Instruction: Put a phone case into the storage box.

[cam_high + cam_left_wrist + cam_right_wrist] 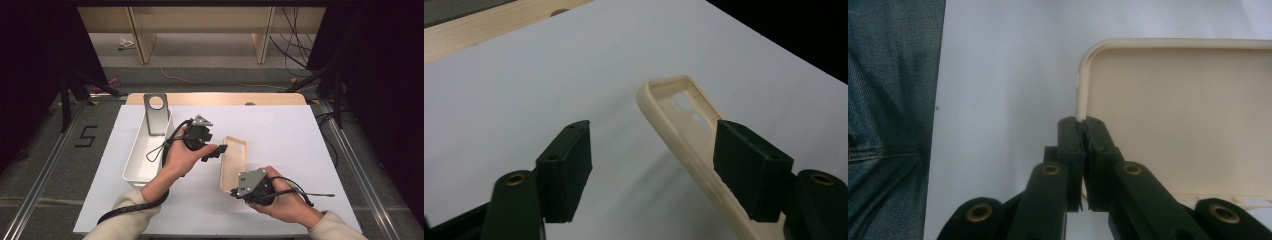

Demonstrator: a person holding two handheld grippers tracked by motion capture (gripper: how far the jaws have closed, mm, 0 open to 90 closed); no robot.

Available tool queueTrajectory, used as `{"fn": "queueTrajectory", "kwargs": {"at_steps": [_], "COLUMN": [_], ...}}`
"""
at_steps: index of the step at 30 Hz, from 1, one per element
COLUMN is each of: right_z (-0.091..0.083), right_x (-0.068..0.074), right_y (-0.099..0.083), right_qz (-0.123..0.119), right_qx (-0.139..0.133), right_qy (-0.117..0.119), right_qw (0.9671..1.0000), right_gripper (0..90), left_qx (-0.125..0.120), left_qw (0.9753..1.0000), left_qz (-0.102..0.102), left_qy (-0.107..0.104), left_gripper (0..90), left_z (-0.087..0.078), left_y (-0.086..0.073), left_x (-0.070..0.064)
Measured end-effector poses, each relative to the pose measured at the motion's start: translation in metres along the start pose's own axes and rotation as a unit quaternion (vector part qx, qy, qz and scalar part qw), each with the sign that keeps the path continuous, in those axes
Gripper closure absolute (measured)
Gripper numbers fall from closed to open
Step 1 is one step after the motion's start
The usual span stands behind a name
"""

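A cream phone case (pixel 234 160) sits mid-table on the white sheet, its hollow side up. My right gripper (pixel 234 191) is at the case's near end. In the right gripper view, that gripper (pixel 1084 122) is shut on the rim of the case (pixel 1188 115) near a corner. My left gripper (pixel 220 150) reaches in from the left toward the case's long edge. In the left gripper view, the left gripper (pixel 651 132) is open, one jaw on each side of the case's side wall (pixel 669 125). Camera cut-outs show at the case's far end, and a shadow lies under it.
A white tray (pixel 131 165) stands at the left of the table, with a grey metal bracket (pixel 156 115) leaning at its far end. The sheet ends at a wooden table edge (pixel 215 98) at the back. Blue denim (pixel 883 125) shows beyond the near edge.
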State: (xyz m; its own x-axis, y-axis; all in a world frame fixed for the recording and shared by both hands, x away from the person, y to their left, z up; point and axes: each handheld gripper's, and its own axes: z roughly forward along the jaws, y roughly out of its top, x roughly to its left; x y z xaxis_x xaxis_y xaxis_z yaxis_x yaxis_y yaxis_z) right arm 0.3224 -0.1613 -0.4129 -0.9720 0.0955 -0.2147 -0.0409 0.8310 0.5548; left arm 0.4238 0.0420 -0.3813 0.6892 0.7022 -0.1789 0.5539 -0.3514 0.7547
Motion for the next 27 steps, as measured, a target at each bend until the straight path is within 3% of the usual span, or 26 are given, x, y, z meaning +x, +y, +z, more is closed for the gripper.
{"fn": "queueTrajectory", "kwargs": {"at_steps": [7,12,20,27], "right_z": [0.001,0.001,0.003,0.010], "right_x": [0.002,0.003,0.005,0.005], "right_y": [0.002,0.003,0.003,0.002], "right_qz": [-0.011,-0.018,-0.021,-0.026], "right_qx": [0.002,0.003,0.013,0.030], "right_qy": [-0.006,-0.012,-0.009,-0.006], "right_qw": [0.9999,0.9998,0.9997,0.9992], "right_gripper": [88.0,88.0,87.9,87.8], "left_qx": [0.032,0.042,0.042,0.016], "left_qw": [0.9988,0.9951,0.9943,0.9936], "left_qz": [-0.036,-0.083,-0.093,-0.103], "left_qy": [-0.003,-0.034,-0.031,-0.042], "left_gripper": [39.9,50.3,67.5,74.0], "left_z": [0.016,0.025,0.026,0.019], "left_y": [0.012,0.011,0.007,0.007], "left_x": [0.002,0.007,0.009,0.001]}}
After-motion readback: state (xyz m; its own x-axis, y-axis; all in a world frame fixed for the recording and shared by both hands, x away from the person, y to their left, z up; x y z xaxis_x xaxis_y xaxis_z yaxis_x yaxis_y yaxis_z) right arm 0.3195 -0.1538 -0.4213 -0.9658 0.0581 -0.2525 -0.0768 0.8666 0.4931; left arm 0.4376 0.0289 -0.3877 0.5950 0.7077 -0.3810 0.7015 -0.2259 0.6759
